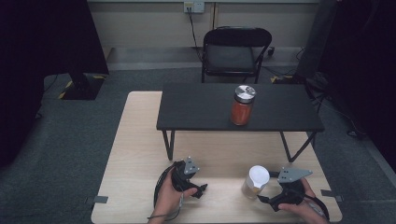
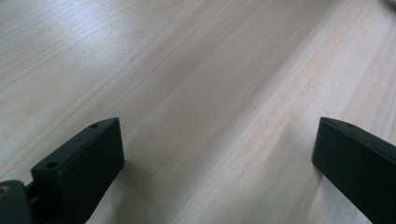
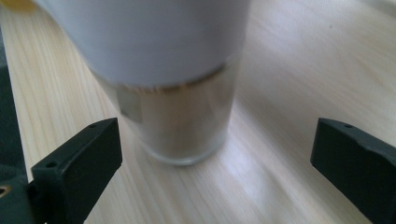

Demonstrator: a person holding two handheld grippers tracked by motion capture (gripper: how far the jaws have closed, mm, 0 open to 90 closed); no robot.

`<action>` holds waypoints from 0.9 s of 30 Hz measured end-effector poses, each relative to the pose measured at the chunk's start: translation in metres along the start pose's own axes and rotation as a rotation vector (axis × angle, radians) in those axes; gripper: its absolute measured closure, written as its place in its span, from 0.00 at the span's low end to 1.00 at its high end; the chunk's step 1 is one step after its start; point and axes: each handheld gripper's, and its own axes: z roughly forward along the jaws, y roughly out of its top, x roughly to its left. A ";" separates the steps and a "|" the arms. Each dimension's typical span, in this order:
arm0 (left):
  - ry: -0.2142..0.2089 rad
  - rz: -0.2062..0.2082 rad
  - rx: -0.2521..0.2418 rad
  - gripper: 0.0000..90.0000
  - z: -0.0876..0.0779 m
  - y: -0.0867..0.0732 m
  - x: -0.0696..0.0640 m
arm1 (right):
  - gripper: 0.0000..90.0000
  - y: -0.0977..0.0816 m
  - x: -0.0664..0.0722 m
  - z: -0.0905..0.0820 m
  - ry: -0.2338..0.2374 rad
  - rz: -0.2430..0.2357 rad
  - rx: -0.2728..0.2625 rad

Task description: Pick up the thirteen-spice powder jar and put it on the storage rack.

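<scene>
Both grippers low over table (image 1: 140,154), jaws spread wide.

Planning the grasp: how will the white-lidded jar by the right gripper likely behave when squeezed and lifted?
The white-lidded jar looks like clear glass or hard plastic in the right gripper view, so probably stiff and somewhat slippery. It stands tall on a narrow base, so a sideways nudge may tip it. Its pale filling suggests some weight. The right gripper is open, jaws either side, not touching.

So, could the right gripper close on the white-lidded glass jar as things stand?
Probably yes: the right gripper is open, the white-lidded glass jar stands upright just ahead between its jaws, and nothing is in between.
</scene>
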 end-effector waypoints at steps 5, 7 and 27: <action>0.000 0.000 0.000 0.02 0.000 0.000 0.000 | 0.01 0.004 0.003 0.000 0.007 0.008 -0.034; 0.000 0.000 0.000 0.02 0.000 0.000 0.000 | 0.01 0.006 0.003 0.000 0.014 0.012 -0.044; 0.000 0.000 0.000 0.02 0.000 0.000 0.000 | 0.28 -0.003 0.005 0.017 0.056 -0.006 -0.144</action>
